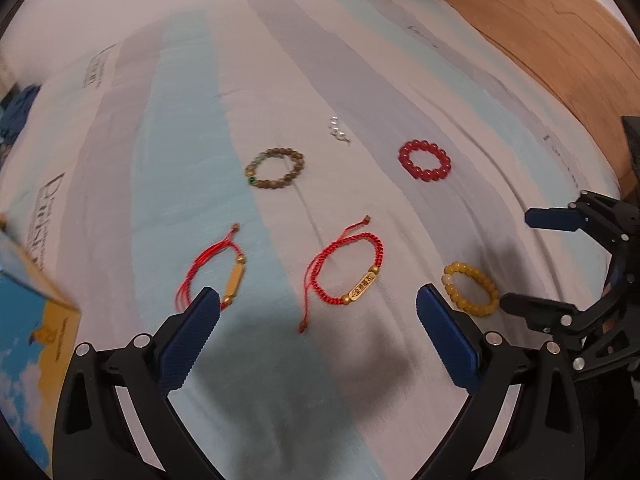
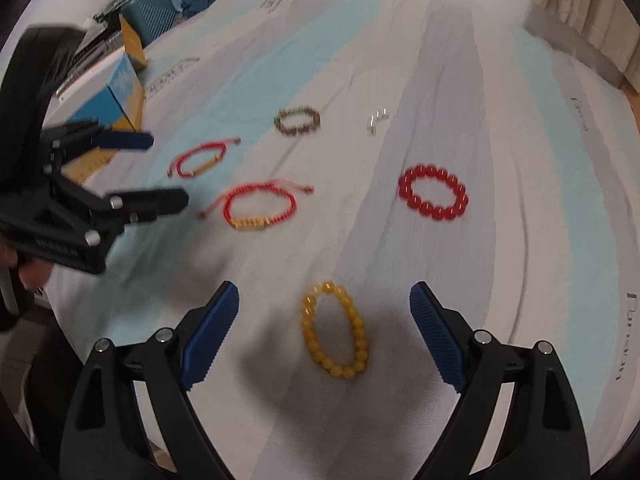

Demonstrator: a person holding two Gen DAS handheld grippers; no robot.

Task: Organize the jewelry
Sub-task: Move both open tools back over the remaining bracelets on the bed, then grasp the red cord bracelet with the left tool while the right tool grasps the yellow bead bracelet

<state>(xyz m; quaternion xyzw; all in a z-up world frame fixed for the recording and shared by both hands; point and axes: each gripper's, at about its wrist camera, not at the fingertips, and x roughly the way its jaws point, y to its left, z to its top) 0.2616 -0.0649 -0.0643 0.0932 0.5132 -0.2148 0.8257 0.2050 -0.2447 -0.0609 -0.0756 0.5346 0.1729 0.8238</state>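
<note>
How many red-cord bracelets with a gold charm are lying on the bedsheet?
2. One red-cord bracelet lies between the left hand-held gripper's open jaws; the other red-cord bracelet lies beside it, nearer the blue-and-yellow box. None looks hidden.

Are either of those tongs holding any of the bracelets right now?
No, nothing is held. The left tongs and the right tongs both stand open above the bedsheet. The yellow bead bracelet lies untouched between the right pair's fingers.
</note>
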